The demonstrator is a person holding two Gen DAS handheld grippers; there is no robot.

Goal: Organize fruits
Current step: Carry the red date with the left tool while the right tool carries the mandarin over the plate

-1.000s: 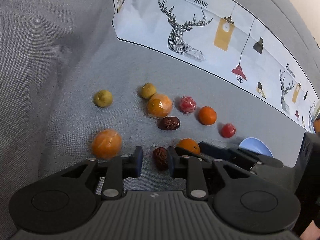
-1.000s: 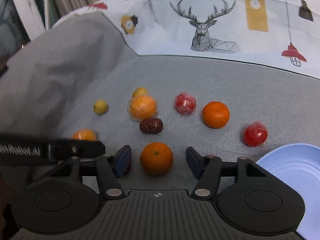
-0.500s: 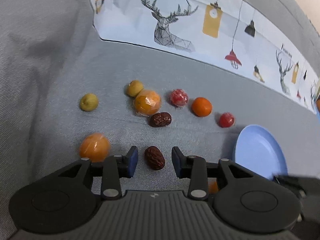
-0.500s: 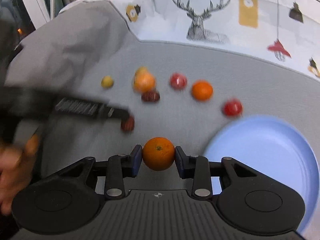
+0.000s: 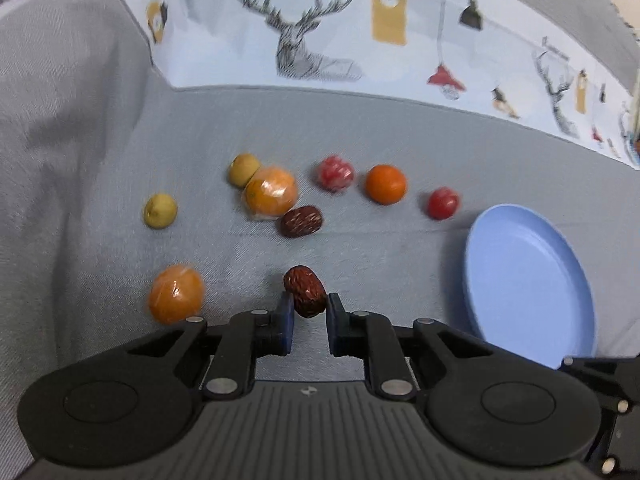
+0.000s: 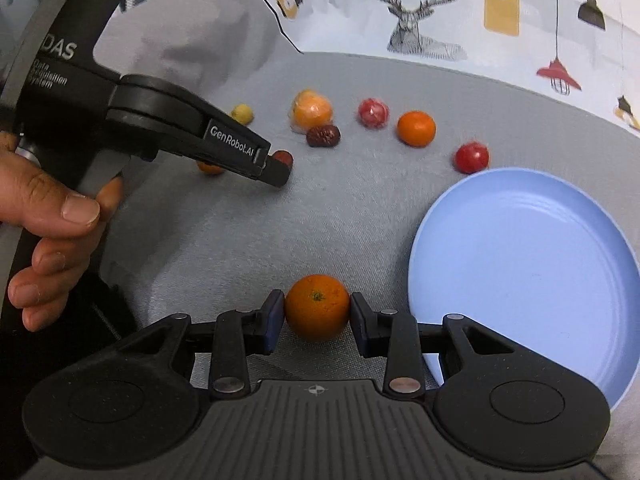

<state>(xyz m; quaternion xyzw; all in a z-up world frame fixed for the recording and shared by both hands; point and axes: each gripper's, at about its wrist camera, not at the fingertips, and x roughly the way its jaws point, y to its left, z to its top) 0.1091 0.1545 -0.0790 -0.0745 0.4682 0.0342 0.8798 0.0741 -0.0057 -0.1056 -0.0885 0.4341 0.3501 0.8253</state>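
Note:
My left gripper is shut on a dark red date and holds it above the grey cloth. It also shows in the right wrist view, with the date at its tip. My right gripper is shut on an orange, just left of the empty blue plate. The plate also shows in the left wrist view. On the cloth lie a second date, two wrapped oranges, a bare orange, two red fruits and two yellow fruits.
A white cloth printed with deer and lamps lies at the back. The grey cloth rises in a fold at the left. A hand holds the left gripper's handle at the left of the right wrist view.
My left gripper has closed on the date and lifted it. My right gripper has closed on the orange and carried it toward the blue plate.

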